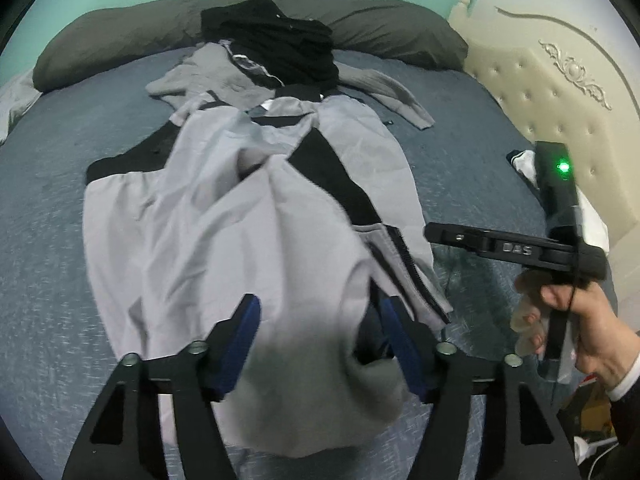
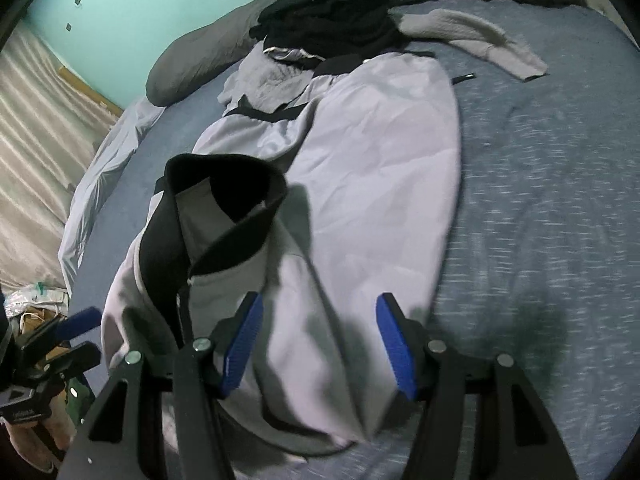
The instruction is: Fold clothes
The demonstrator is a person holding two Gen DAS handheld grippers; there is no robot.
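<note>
A light grey jacket with black panels (image 1: 224,208) lies lengthwise on the blue bed (image 1: 52,216). Its near end bunches up between the blue pads of my left gripper (image 1: 320,340), whose jaws stand wide apart around the cloth. In the right wrist view the jacket (image 2: 360,168) runs away from me, with its black collar (image 2: 224,208) raised at the left. My right gripper (image 2: 318,344) is open, the cloth lying loose between its pads. The right gripper also shows in the left wrist view (image 1: 500,248), held by a hand.
A pile of black clothes (image 1: 272,44) and a grey sweater (image 1: 224,76) lie at the far end, against a dark grey pillow (image 1: 112,40). A cream padded headboard (image 1: 560,92) stands at the right. A pale sheet (image 2: 100,176) hangs off the left bed edge.
</note>
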